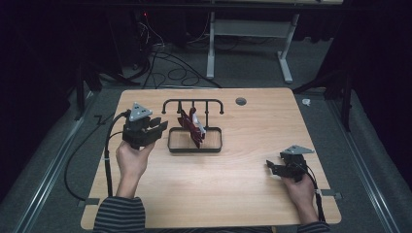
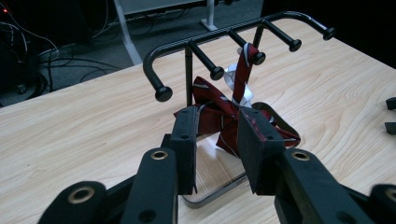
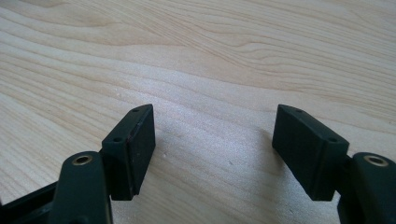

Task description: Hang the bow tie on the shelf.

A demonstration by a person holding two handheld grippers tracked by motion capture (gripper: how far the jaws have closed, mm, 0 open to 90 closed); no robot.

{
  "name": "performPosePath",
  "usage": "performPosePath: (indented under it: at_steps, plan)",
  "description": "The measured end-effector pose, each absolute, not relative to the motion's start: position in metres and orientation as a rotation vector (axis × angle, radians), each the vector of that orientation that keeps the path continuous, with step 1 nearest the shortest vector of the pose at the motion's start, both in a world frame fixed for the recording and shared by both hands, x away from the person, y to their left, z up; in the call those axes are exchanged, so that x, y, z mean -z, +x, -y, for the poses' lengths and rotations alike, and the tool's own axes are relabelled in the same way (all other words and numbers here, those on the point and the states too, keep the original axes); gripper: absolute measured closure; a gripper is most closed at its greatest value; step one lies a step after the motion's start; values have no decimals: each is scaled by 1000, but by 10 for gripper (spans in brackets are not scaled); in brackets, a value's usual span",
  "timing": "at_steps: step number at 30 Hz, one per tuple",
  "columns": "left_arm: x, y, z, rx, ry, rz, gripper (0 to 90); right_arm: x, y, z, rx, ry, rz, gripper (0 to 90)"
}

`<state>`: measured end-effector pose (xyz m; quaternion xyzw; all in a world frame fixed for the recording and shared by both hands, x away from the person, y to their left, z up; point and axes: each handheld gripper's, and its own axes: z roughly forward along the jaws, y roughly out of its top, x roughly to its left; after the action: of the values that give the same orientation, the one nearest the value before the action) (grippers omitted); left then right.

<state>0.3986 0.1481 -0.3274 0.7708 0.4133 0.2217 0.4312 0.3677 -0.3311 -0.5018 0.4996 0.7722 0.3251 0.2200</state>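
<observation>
A black wire rack [image 1: 194,102] with several pegs stands on a tray base at the table's middle. A dark red striped bow tie [image 1: 192,127] hangs from one peg by its strap and droops onto the tray. In the left gripper view the bow tie [image 2: 209,99] sits just beyond my left gripper [image 2: 215,126], whose jaws stand apart with nothing pressed between the pads. From above, my left gripper [image 1: 161,127] is held just left of the rack, pointing at it. My right gripper [image 1: 271,168] rests low at the table's right, jaws wide open over bare wood [image 3: 215,126].
The wooden table [image 1: 252,121] has a round cable hole [image 1: 240,101] near its far edge. Cables and a desk frame [image 1: 250,29] lie on the floor beyond. The rack [image 2: 205,39] has other pegs bare.
</observation>
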Motion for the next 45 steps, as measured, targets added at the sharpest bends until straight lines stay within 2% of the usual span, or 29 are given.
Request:
performPosePath:
  at_steps: [45]
  plan:
    - [350,366,-197,-567,1848,-1119,670,502,368,331,-899,1381,-2135,311]
